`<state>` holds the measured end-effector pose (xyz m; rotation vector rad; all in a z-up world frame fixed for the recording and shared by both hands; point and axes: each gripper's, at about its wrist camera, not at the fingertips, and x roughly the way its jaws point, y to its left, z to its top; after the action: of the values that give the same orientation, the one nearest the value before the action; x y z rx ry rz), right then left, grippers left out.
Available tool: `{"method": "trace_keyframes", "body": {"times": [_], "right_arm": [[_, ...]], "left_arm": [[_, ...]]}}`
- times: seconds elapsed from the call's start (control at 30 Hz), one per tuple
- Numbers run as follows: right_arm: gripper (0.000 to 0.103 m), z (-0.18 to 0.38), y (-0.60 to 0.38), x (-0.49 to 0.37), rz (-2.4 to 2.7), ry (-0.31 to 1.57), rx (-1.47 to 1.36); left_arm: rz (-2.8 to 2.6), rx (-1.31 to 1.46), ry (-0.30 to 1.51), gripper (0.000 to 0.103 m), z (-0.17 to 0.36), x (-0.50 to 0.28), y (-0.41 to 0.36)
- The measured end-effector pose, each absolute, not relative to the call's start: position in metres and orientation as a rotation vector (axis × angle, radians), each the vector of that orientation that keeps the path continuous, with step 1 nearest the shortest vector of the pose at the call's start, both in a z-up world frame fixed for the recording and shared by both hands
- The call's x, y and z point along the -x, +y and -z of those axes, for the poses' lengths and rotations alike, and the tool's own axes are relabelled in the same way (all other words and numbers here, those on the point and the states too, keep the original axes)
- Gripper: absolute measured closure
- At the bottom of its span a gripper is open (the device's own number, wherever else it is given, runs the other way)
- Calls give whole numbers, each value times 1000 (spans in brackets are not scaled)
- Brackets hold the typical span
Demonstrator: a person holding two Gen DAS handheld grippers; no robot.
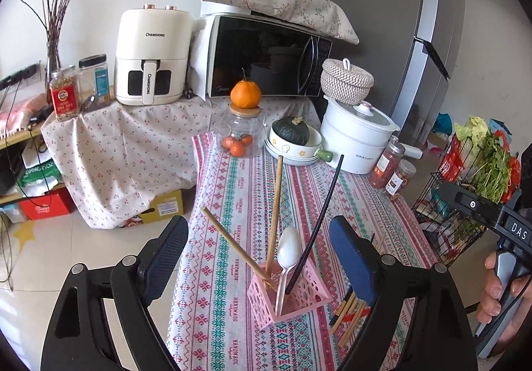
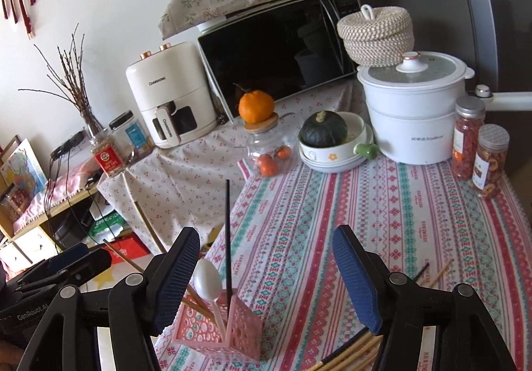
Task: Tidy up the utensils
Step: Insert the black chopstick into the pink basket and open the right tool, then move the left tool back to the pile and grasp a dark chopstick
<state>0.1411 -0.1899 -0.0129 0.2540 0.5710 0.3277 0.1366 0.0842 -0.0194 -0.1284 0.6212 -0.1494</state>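
While both sets of jaws stand wide and hold nothing, the pink holder (image 1: pixel 287 292) (spoon (image 1: pixel 288 249) and chopsticks (image 1: pixel 275 204) upright inside) sits between the left gripper (image 1: pixel 262 258) fingers, and by the right gripper (image 2: pixel 266 274) left finger.

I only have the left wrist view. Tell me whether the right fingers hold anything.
Observer: No. The right gripper is open, with nothing between its fingers.
Operator: Report on the loose chopsticks. My own finger covers part of them.
Observer: A bunch of chopsticks lies on the cloth beneath the right gripper, and a couple more lie past its right finger.
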Motion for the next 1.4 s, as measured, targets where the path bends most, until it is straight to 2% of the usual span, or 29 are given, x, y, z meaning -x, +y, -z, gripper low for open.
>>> {"method": "trace_keyframes", "body": {"times": [0.1, 0.5, 0.77, 0.97, 1.13, 1.4], "right_arm": [[23, 13, -209, -132, -294, 563, -248], [12, 27, -268, -111, -147, 605, -256], [9, 50, -289, -112, -66, 691, -218], [8, 73, -306, -120, -11, 785, -231], [8, 97, -323, -135, 40, 896, -255], [8, 121, -348, -151, 111, 973, -275]], "left_arm": [[134, 110, 596, 14, 13, -132, 81], [195, 71, 556, 14, -1, -116, 45], [303, 4, 620, 9, 12, -118, -16], [376, -75, 732, 8, 37, -133, -67], [407, -87, 906, 8, 69, -169, -106], [437, -103, 1140, 11, 133, -229, -148]]}}
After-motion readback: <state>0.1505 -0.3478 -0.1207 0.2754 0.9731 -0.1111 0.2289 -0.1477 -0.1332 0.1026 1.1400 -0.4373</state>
